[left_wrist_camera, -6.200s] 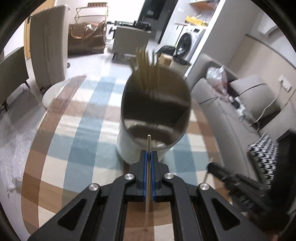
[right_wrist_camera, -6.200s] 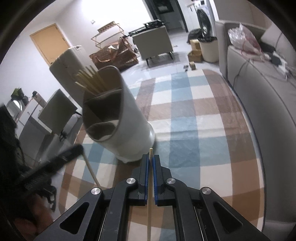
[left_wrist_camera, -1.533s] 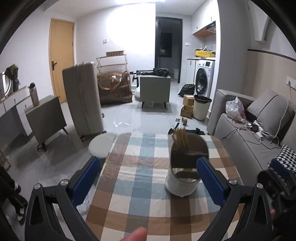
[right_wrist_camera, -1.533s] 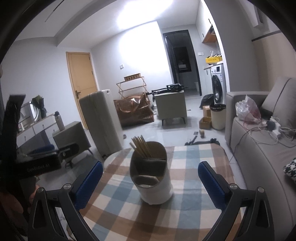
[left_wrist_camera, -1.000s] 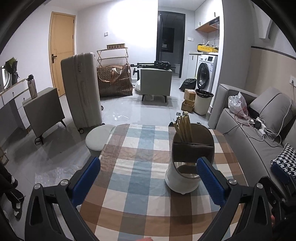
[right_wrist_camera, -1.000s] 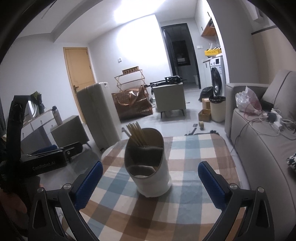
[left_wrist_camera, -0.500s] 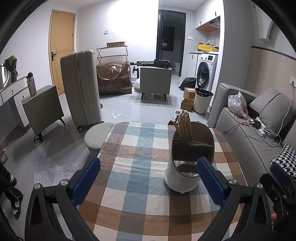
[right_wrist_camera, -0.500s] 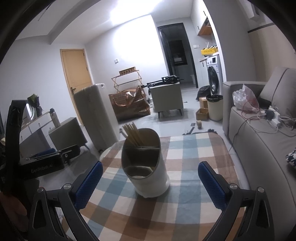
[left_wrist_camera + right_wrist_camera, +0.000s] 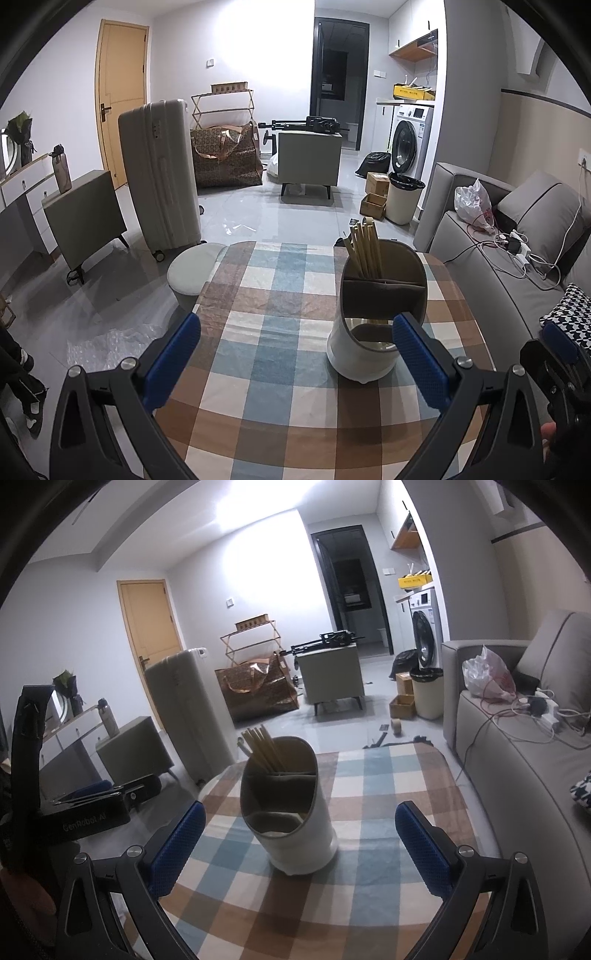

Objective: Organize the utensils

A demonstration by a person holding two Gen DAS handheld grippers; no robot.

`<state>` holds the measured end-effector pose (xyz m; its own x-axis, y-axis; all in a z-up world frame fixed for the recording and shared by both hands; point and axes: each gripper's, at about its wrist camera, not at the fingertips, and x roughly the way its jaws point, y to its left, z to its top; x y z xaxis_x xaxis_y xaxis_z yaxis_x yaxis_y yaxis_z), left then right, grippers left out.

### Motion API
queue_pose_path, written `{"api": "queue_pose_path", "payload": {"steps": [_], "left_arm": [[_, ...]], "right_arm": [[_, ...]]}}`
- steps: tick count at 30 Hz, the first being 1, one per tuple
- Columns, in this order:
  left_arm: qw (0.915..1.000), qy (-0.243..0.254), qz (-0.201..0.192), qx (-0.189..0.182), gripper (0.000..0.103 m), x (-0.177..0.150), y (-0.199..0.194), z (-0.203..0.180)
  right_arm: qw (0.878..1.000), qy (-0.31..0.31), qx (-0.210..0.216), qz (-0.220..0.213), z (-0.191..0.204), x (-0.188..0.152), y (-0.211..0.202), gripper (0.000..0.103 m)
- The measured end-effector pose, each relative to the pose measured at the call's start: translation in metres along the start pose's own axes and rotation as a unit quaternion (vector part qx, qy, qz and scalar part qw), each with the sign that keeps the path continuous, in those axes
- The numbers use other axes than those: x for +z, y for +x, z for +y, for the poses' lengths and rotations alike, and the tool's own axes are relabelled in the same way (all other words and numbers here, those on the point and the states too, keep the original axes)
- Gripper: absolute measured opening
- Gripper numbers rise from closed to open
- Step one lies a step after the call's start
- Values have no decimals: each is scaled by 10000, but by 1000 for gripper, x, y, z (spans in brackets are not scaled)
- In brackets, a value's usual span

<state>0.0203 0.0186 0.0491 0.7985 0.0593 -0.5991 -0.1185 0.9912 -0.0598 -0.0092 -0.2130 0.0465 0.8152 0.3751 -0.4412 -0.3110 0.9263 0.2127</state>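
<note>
Chopsticks (image 9: 364, 249) look light, stiff and slippery in the holder (image 9: 373, 332), so I'd pinch mid-shaft with either spread, empty hand-held gripper (image 9: 295, 354).

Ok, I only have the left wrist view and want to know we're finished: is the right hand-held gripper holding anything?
Observer: No. The right hand-held gripper is wide open and empty.
Operator: The holder's front compartment is half hidden for me. Anything in it?
Observer: In the right wrist view, no utensil sticks up from the front compartment of the holder.
</note>
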Motion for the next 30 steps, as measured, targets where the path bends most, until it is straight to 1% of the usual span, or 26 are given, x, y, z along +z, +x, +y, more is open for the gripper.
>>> {"api": "queue_pose_path", "payload": {"steps": [30], "left_arm": [[10000, 16, 7, -18, 101, -3, 0, -2]], "right_arm": [[10000, 43, -12, 12, 0, 3, -2, 103]]}}
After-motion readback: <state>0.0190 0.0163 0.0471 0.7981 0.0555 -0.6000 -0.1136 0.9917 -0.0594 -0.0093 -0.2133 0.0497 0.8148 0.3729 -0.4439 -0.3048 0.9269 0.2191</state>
